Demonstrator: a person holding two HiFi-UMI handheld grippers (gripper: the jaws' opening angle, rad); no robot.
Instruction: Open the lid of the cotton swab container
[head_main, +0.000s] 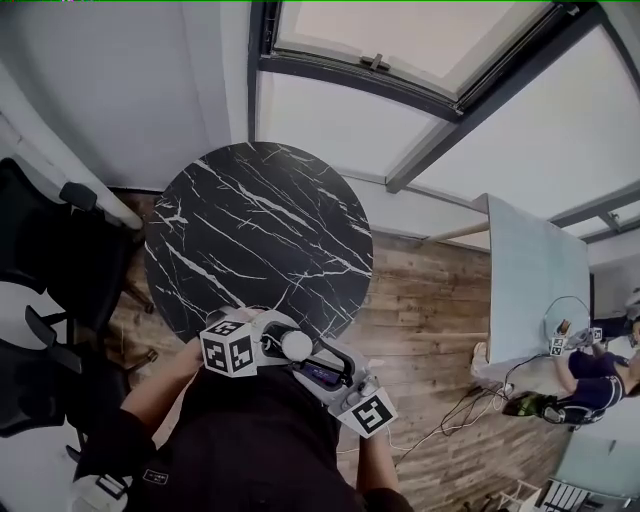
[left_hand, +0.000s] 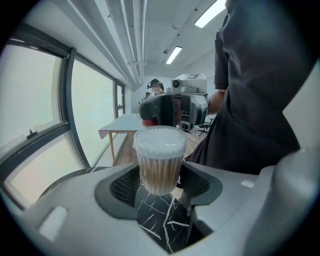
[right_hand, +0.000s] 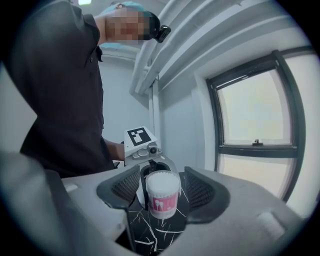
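Holds the cotton swab container (left_hand: 159, 162) upright, clear of the black marbled table (head_main: 262, 232) and close in front of the person's dark shirt. Shows a white mass of swab tips at the top, pale sticks packed below, and a pink label on the side toward the right gripper view. Cannot settle from any view the presence of a clear lid over the tips; looks capped, judging by the smooth rounded band at the rim.

Grips low on the body with the left gripper (left_hand: 161, 184), ribbed pads pressed on either side, jaws spread wide around it. Leaves the upper half and the rim free above the pads.

Faces it from the opposite side with the right gripper (right_hand: 161, 194), jaws standing well apart, a gap beside each pad, nothing pinched. Frames the container between those pads or just past their tips; cannot tell which. Shows the left gripper's marker cube (right_hand: 139, 136) just behind it.

Turns on this: long axis vertical, lid end up, container straight ahead along the right gripper's line, free hand the right. Calls, by judgement, for closing the right jaws on the top edge only, with the base kept steady in the left. Risks spilling swabs through any tilt.
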